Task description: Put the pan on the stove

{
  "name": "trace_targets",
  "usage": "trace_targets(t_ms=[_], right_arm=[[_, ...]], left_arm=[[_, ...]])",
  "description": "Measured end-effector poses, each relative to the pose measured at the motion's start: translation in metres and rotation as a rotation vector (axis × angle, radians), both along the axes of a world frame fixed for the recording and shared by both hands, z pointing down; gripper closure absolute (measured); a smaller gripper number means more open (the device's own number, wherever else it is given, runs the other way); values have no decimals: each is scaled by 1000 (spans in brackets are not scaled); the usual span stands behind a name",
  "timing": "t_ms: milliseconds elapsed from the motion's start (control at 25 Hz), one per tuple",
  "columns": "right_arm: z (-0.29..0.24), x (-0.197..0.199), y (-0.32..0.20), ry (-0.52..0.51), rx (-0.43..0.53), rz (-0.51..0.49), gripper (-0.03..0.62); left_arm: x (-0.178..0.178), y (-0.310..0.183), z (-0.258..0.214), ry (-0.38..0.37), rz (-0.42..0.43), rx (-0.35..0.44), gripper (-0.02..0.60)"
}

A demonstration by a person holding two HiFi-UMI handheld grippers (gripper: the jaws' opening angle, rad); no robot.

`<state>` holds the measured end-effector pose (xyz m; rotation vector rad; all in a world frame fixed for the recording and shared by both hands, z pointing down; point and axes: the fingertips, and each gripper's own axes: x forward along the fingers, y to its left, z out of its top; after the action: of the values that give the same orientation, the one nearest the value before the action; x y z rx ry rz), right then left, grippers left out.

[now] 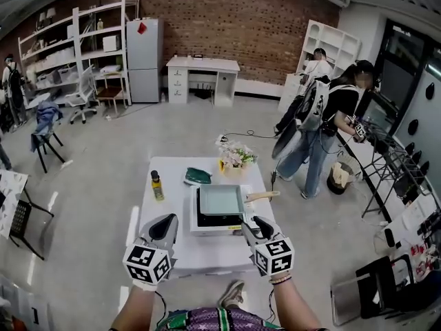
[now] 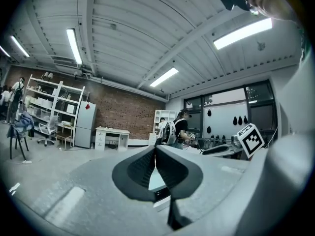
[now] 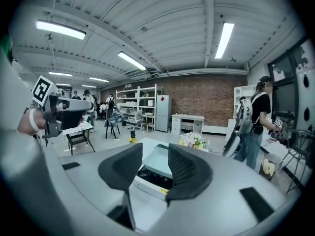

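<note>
Room: brick back wall, grey floor, white shelving at the upper left of the head view. One white refrigerator [image 1: 144, 59] and one white desk [image 1: 202, 78] stand against that wall. You can count three people in the head view: one at the far upper left and two at the right.

Surface: one white table [image 1: 176, 185], lower centre of the head view, directly ahead of you.

Items on the table, five in all:
- One stove [image 1: 217, 221], white body with a dark top, at the middle of the table.
- One pan [image 1: 220, 198], square and pale green, already resting on the stove, with its wooden handle [image 1: 263, 196] pointing toward the right of the frame.
- One bottle [image 1: 157, 185], yellow with a dark cap, upright to the left of the stove and apart from it.
- One dark green item [image 1: 198, 176], just behind the stove; what it is cannot be told.
- One bunch of flowers [image 1: 236, 156], at the far edge of the table.

Grippers, two:
- Your left gripper [image 1: 167, 221] hovers at the stove's near left corner. Its jaws meet at the tips and nothing sits between them.
- Your right gripper [image 1: 250, 223] hovers at the stove's near right corner, short of the handle. Its jaws stand apart and empty; the pan and stove show through the gap, beyond the pads and untouched.
</note>
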<state>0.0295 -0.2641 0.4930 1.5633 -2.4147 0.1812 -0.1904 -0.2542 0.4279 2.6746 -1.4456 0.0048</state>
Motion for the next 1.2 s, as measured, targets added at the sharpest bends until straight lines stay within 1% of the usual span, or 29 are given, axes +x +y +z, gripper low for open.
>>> trace_targets(t_ms=[160, 320, 400, 480, 680, 840, 960, 1120, 1200], right_arm=[[-23, 7, 4, -62, 56, 58, 433], [-52, 18, 11, -61, 136, 109, 435], [-68, 24, 16, -53, 194, 140, 453], [-80, 26, 20, -53, 232, 151, 461], [-93, 26, 24, -73, 268, 156, 475], [-94, 31, 28, -103, 296, 189, 536], [-95, 32, 30, -121, 311, 201, 562], [-92, 37, 30, -116, 292, 235, 591], [-90, 38, 30, -105, 282, 242, 591]], left_arm=[[6, -4, -14, -4, 2, 42, 564], [17, -2, -30, -10, 17, 74, 565], [20, 3, -39, -11, 22, 96, 564], [22, 8, -46, -12, 22, 118, 565], [21, 14, -53, -13, 12, 142, 564], [17, 19, -48, -16, -5, 143, 563], [15, 21, -43, -17, -15, 137, 565], [14, 23, -42, -12, -22, 132, 565], [14, 25, -40, -11, -24, 129, 564]])
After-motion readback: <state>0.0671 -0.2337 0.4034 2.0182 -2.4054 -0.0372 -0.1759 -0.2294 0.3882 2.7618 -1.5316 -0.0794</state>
